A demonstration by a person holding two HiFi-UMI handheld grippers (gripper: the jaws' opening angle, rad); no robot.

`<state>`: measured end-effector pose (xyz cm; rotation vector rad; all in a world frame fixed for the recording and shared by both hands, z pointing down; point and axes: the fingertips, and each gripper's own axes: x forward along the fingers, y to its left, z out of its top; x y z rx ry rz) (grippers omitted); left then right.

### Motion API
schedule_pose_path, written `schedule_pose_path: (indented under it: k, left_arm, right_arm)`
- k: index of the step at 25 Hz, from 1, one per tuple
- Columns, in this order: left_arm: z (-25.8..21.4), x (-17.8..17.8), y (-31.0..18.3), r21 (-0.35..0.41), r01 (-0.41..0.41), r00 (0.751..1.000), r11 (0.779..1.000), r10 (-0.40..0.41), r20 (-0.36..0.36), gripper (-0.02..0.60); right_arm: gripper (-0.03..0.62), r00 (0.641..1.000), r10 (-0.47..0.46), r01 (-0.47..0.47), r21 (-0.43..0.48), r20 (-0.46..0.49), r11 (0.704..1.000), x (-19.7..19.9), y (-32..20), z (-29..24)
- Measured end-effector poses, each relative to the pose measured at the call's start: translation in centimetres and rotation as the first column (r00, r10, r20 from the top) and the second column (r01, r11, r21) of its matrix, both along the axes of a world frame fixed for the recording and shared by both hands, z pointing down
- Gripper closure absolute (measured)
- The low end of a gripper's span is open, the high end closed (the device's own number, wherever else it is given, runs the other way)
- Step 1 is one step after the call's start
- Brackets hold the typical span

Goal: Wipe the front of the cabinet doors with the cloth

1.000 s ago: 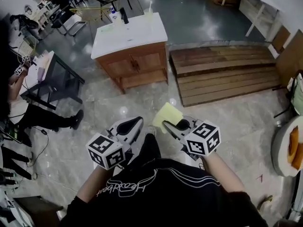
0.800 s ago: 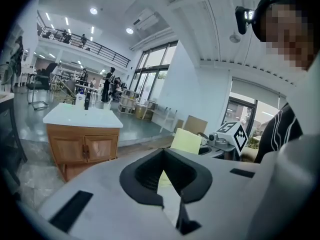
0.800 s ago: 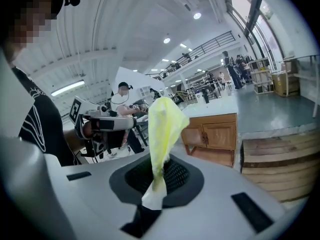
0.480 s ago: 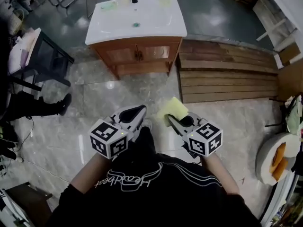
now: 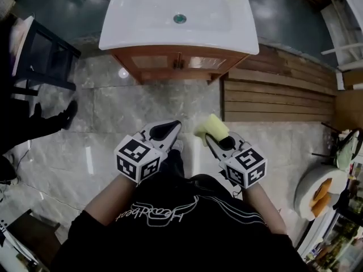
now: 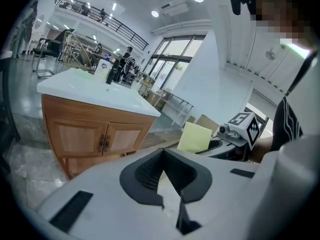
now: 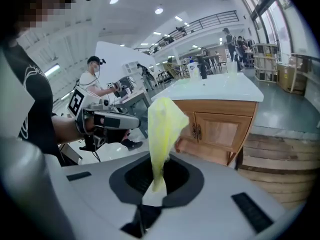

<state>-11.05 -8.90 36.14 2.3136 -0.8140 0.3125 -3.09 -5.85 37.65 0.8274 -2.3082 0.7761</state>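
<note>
Two grippers faced the cabinet doors [image 5: 178, 62] ahead: the right gripper [image 5: 209, 141] pinched a yellow cloth [image 5: 211, 127] upright, the left gripper [image 5: 172, 128] was closed on nothing. Shirt [image 5: 170, 231] lettering was unreadable.

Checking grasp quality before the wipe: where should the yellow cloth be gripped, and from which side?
Probably by one edge, from the person's side, as the right tongs hold it now: the yellow cloth is thin and limp, so pinching its near edge leaves the broad part free ahead, facing the cabinet doors.
</note>
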Motion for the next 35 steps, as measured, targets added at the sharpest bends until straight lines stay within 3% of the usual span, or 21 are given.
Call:
schedule_pose_path:
  k: [10,20,27,35]
  left_arm:
    - [4.6,0.3,-6.6,-0.025,0.056,0.998,0.998,-0.057,-0.001,0.575]
    - [8.7,-1.2,-8.8,-0.064,0.151,0.988,0.986,-0.148,0.047,0.575]
    - [13.1,-2.6,-11.5,-0.054,0.196,0.98,0.979,-0.195,0.026,0.575]
    - [16.8,-4.2,-14.1,-0.105,0.288,0.956,0.952,-0.291,-0.016,0.575]
  right_arm:
    - [0.554,0.999,0.027,-0.027,0.0,-0.043,1.0,0.0,-7.2,4.7]
    - [0.554,0.994,-0.074,0.076,0.028,-0.075,0.997,-2.0,-13.1,9.8]
    - [0.554,0.99,-0.103,0.112,0.086,-0.101,0.99,-3.7,-18.2,13.7]
    - [0.554,0.99,-0.093,0.107,0.146,-0.103,0.984,-4.9,-22.4,17.1]
